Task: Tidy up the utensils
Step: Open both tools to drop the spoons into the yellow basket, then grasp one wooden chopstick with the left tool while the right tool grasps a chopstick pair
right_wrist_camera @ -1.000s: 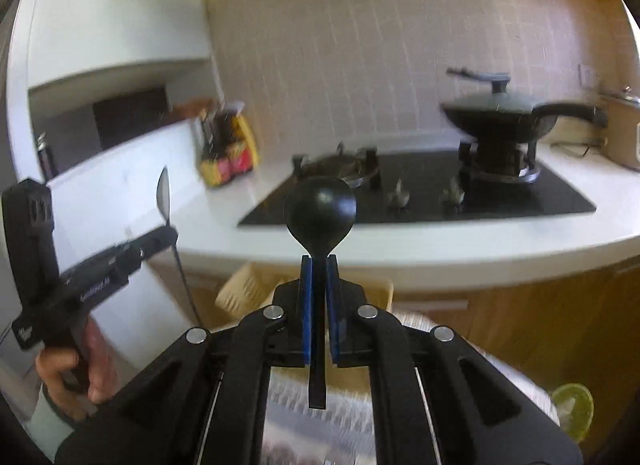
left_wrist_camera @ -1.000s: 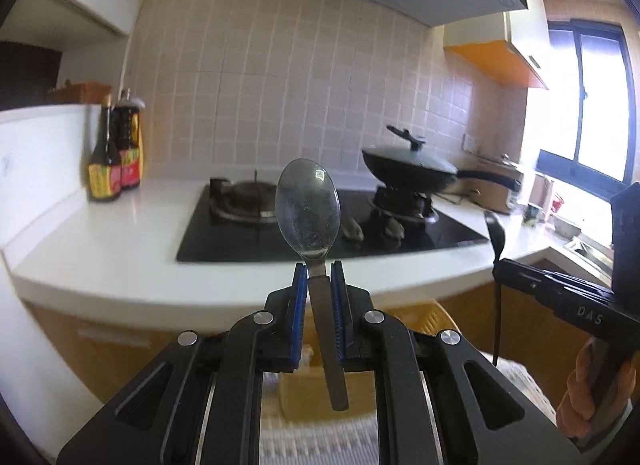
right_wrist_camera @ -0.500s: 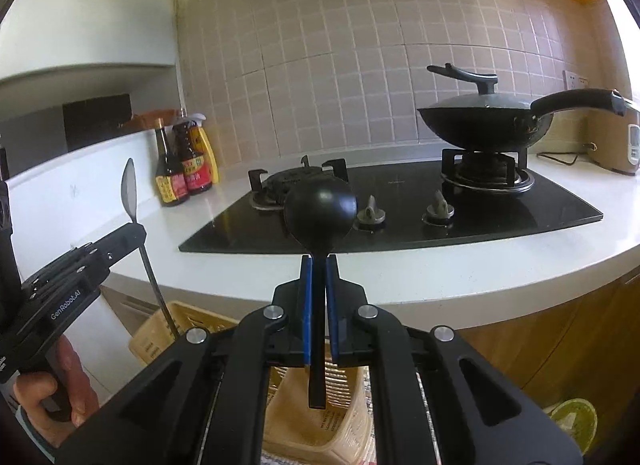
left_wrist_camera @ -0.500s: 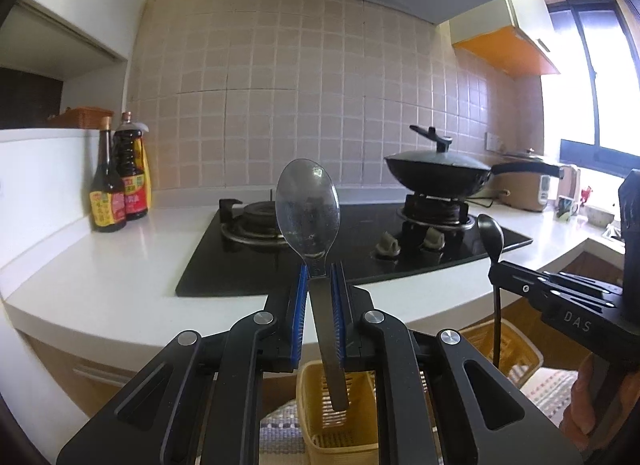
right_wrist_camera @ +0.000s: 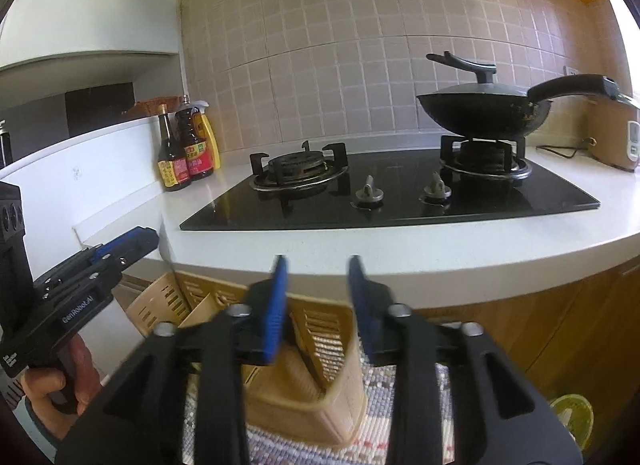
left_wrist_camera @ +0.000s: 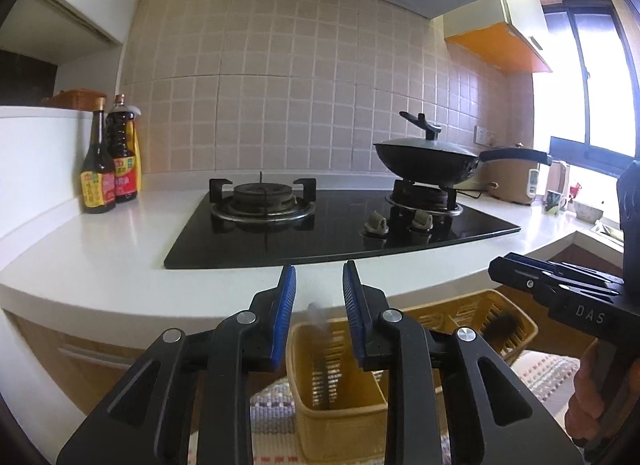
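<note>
My left gripper [left_wrist_camera: 319, 269] hangs over a yellow slotted utensil basket [left_wrist_camera: 340, 421], its jaws opening. A blurred metal spoon [left_wrist_camera: 317, 317] is low between the blue pads, touching neither, above the basket's left compartment. A dark blur, probably the black spoon [left_wrist_camera: 500, 325], lies in the right compartment. The jaws of my right gripper [right_wrist_camera: 318, 261] are also opening, with nothing between them, above the same basket [right_wrist_camera: 320, 417]. Each gripper shows in the other's view: the right gripper [left_wrist_camera: 520, 277] at the right, the left gripper [right_wrist_camera: 136, 241] at the left, each in a person's hand.
The basket sits on a woven mat [right_wrist_camera: 400, 389] below the white counter edge [left_wrist_camera: 120, 289]. On the counter are a black gas hob [left_wrist_camera: 340, 233], a lidded wok [left_wrist_camera: 428, 161], sauce bottles [left_wrist_camera: 108, 169] and a rice cooker [left_wrist_camera: 512, 185]. Wooden cabinet fronts [right_wrist_camera: 560, 325] lie under the counter.
Both grippers sank toward the basket and opened. The metal spoon slipped down out of the left pads, and the black spoon is gone from the right pads.
</note>
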A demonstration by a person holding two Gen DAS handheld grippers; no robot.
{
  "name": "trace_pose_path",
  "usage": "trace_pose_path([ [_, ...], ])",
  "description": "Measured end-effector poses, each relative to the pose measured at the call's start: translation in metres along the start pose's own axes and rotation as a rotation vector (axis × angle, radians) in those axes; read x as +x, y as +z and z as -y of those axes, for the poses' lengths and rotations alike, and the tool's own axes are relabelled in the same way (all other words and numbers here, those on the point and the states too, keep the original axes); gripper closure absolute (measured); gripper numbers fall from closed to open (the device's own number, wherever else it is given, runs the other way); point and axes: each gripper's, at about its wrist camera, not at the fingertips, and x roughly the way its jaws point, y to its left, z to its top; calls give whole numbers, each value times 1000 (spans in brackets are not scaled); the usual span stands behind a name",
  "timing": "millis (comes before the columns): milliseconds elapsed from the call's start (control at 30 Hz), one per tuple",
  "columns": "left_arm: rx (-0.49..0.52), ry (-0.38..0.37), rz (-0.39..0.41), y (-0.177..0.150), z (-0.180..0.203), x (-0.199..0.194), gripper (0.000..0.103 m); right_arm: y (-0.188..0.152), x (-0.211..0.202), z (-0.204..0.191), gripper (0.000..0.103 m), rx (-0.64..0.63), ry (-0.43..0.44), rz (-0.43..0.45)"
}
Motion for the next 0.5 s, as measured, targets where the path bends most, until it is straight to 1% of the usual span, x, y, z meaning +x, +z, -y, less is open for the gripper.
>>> trace_pose_path([
  [100, -27, -19, 0, 3, -3, -16, 70, 0, -16, 2, 63, 26, 10, -1],
  [267, -58, -46, 0, 9, -2, -47, 70, 0, -45, -1, 63, 25, -14, -30],
  [367, -67, -73, -18, 13, 1, -65, 69, -1, -62, -2, 63, 36, -26, -77],
  [433, -67, -86, -34, 14, 5, -78, 67, -3, -73, -3, 63, 50, -11, -112],
  [500, -71, -106, -67, 13, 10, -91, 65, -7, -83, -4, 63, 63, -1, -152],
])
